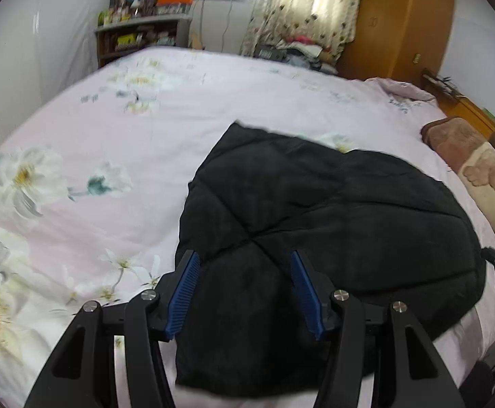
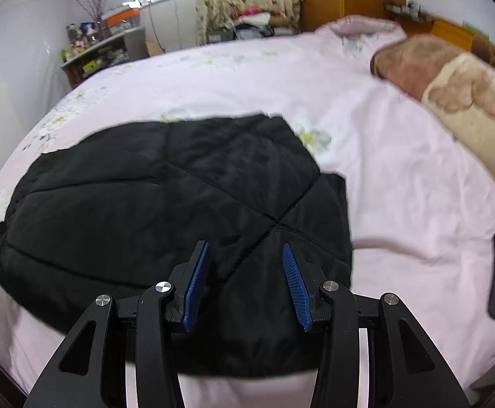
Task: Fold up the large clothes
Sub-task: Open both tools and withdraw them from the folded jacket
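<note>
Pink floral bedsheet point(image 1: 118, 129) carries the folded black quilted padded jacket point(image 1: 315, 210) (lying flat). My left claw point(image 1: 244, 292) and right claw point(image 2: 245, 285) hover above it, jaws apart, gripping nothing.

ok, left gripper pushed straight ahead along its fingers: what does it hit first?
Most likely the black quilted jacket, folded on the bed. The left gripper is open, its fingers framing the fabric. Nothing else lies between, though depth is unclear.

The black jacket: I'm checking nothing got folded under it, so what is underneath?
The black jacket lies on the pink flowered bedsheet, which shows all around it. Whatever lies directly beneath is covered. Both the left gripper and right gripper are open above it.
</note>
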The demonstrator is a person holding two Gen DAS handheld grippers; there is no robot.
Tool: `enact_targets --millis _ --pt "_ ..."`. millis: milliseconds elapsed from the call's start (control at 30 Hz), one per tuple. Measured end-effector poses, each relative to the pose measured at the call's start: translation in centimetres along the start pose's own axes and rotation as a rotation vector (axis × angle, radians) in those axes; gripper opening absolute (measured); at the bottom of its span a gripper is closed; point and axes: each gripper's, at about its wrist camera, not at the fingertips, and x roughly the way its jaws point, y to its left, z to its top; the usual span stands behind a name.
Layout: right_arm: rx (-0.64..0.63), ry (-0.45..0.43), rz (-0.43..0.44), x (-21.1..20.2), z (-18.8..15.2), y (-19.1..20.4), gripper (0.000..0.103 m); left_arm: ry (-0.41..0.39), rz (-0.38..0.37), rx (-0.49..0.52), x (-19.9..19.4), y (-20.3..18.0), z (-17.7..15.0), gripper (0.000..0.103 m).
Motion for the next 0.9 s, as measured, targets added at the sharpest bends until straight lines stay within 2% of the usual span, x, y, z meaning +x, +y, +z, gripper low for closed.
enact_targets --millis 100,167,233,300,333,400,533,800,900 --pt "0.011 -0.02 0.005 -2.2 -1.5 0.1 0.045 -0.007 0.009 0.026 -1.6 -0.2 -1.6 0.057" --pt "0.024 -0.006 -0.001 -2.2 -2.7 -0.4 0.045 0.039 0.029 0.023 -0.9 0.3 -2.7 0.057" --pt "0.044 0.061 -0.022 -0.7 -3.9 -1.2 0.045 0.093 0.036 0.006 0.4 0.9 -3.6 0.058" --pt "0.068 0.134 -0.036 1.2 -4.8 -2.2 0.045 0.114 0.045 -0.001 1.0 1.1 -3.9 0.058" --pt "0.085 0.139 -0.029 1.2 -5.0 -2.5 0.045 0.115 0.046 -0.006 0.9 1.0 -3.8 0.058" --pt "0.116 0.129 -0.023 0.4 -4.9 -2.8 0.045 0.106 0.049 -0.001 0.0 0.6 -3.6 0.058" --pt "0.095 0.08 -0.009 -2.6 -4.7 -1.6 0.045 0.064 0.023 0.024 -3.2 -0.6 -3.8 0.057" --pt "0.06 -0.02 0.078 -9.7 -5.9 1.7 0.047 0.006 -0.031 0.047 -10.2 -3.4 -4.3 0.058" --pt "0.049 -0.027 0.108 -11.1 -6.1 2.5 0.054 0.007 -0.032 0.054 -12.1 -4.1 -4.8 0.059"
